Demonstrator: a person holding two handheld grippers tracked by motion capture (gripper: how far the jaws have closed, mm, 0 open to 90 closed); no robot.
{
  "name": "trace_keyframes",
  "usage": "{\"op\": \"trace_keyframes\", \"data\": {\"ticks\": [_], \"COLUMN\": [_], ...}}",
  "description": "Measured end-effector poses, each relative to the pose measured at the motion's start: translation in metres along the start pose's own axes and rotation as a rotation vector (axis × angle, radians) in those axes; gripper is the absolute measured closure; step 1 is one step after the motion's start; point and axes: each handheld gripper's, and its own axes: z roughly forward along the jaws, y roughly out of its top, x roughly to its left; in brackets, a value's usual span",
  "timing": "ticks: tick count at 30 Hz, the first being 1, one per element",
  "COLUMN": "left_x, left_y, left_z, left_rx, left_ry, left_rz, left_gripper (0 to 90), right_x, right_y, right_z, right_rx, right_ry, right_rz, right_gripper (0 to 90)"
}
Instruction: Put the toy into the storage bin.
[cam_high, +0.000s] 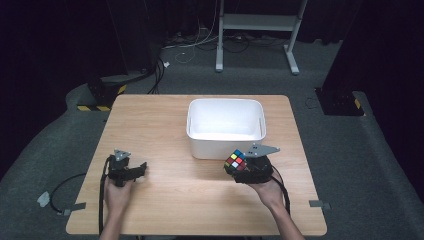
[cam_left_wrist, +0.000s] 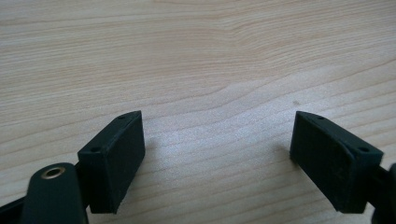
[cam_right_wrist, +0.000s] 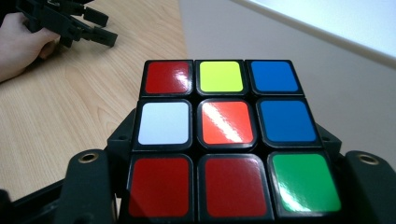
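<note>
The right gripper (cam_high: 241, 167) clamps a cube (cam_high: 235, 161) just off the bin's (cam_high: 226, 145) near wall, wrist angled inward. The left gripper (cam_high: 142, 167) rests near the tabletop's (cam_high: 165, 200) left edge, jaws wide apart and empty, pointing right.

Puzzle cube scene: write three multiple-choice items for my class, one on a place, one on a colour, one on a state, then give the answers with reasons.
1. Where is the puzzle cube?
A. inside the white tub
B. in the right claw, just in front of the white tub
C. beside the left claw

2. What colour is the centre tile of the cube face in the right gripper view?
A. orange
B. green
C. white

3. How do the left claw's jaws stand?
A. shut on the cube
B. shut on nothing
C. open above bare wood

Answers: 1 B, the right claw grips the cube near the white tub. 2 A, the middle tile is orange. 3 C, the left claw shows only table between its spread jaws.
</note>
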Motion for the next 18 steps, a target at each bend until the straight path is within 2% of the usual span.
{"op": "trace_keyframes", "data": {"ticks": [5, 12, 18], "left_x": [0.000, 0.000, 0.000], "left_y": [0.000, 0.000, 0.000], "left_z": [0.000, 0.000, 0.000], "left_rx": [0.000, 0.000, 0.000], "left_ry": [0.000, 0.000, 0.001], "left_rz": [0.000, 0.000, 0.000], "left_gripper": [18.1, 18.1, 18.1], "right_x": [-0.001, 0.000, 0.000], "right_y": [0.004, 0.014, 0.021], "right_z": [-0.002, -0.005, -0.007], "right_rx": [-0.002, 0.008, 0.008], "right_ry": [0.006, 0.005, 0.018], "right_rz": [0.002, -0.031, -0.036], "right_gripper": [33.7, 33.7, 33.6]}}
